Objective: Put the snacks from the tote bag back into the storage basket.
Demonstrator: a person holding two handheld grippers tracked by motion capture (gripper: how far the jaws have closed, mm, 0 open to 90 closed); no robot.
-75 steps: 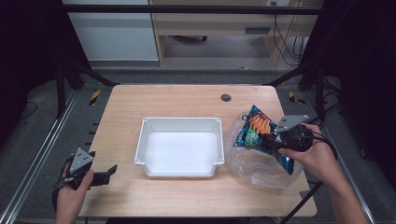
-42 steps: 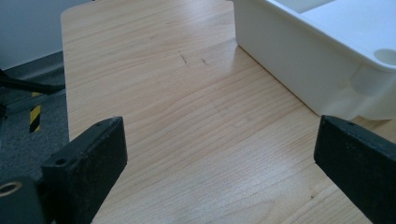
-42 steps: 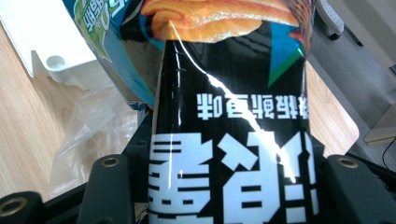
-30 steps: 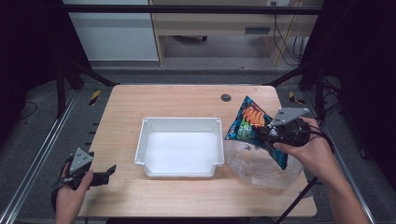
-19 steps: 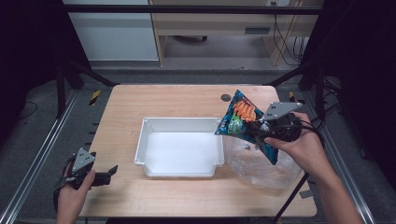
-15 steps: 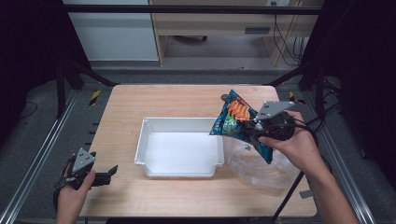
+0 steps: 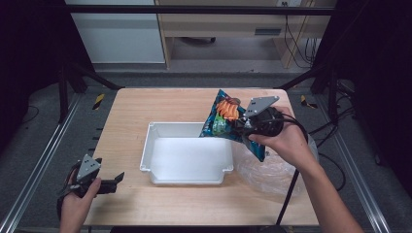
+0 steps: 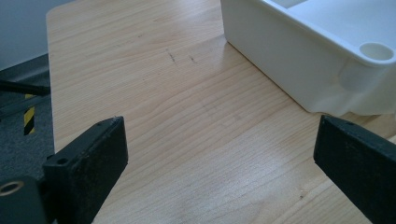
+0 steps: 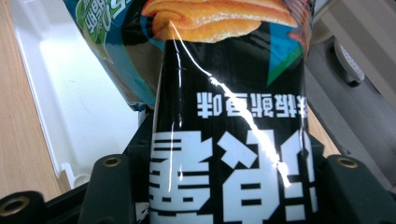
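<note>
A blue and black snack bag [image 7: 227, 122] hangs in the air over the right rim of the white tray [image 7: 156, 145], with my right gripper [image 7: 244, 128] shut on it. Up close in the right gripper view the snack bag [image 9: 229, 116] sits between the two black jaws, orange chips printed at its top, and the tray [image 9: 70, 98] lies below at left. My left gripper [image 7: 115, 180] rests open near the table's front left corner. In the left gripper view its black fingers [image 8: 93, 163] stand wide apart over bare wood, the tray corner [image 8: 327, 70] at upper right.
A crumpled clear plastic bag [image 7: 272, 170] lies on the table right of the tray, under my right forearm. A small dark disc [image 7: 234, 101] sits near the far edge. The wooden tabletop [image 7: 160, 104] ends in dark floor and metal rails on both sides.
My right gripper has carried the snack bag up out of the clear plastic bag and leftward, from the table's right side to above the tray's right rim. The left gripper has stayed put.
</note>
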